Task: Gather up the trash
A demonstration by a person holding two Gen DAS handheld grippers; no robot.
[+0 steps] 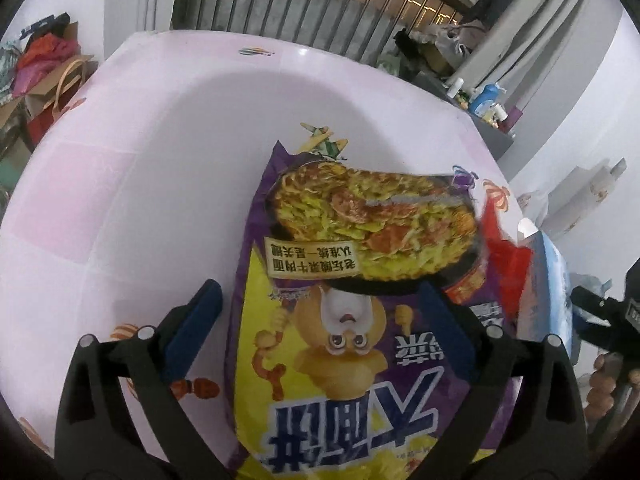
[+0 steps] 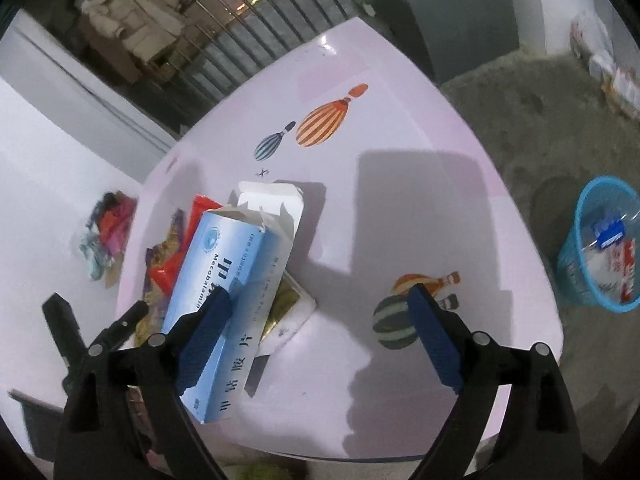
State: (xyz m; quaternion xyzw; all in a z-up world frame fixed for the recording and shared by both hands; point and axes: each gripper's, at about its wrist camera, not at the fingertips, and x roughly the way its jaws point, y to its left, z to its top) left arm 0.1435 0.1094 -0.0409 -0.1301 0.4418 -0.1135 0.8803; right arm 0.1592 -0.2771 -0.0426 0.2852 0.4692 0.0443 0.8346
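One pink table (image 2: 400, 216) carries everything, its top printed with striped balloons; on the floor off its right edge stands a blue basket (image 2: 600, 248) with wrappers and a small blue box already inside it; beyond the far edge runs a metal railing (image 2: 256, 20); the biggest piece of trash is a purple and yellow noodle bag (image 1: 352, 280), lying flat near the table's near-left part with its print upside down to the left wrist camera; just beside it, toward the right, sits a light blue medicine box (image 2: 228, 288), torn open at its far end, resting on a flattened white carton (image 2: 280, 216) and partly over a gold-foil piece (image 2: 286, 300); a red wrapper (image 2: 180, 256) pokes out between the box and the bag, touching both; the left gripper (image 1: 320, 304) hangs over the bag with its blue pads spread wide, one on each side of the printed mascot, and whether the pads touch the bag I cannot tell; the right gripper (image 2: 320, 316) is likewise spread wide, its left pad (image 2: 204, 332) over the medicine box and its right pad (image 2: 434, 336) over bare table near the near-right corner's balloon print, nothing pinched between them.
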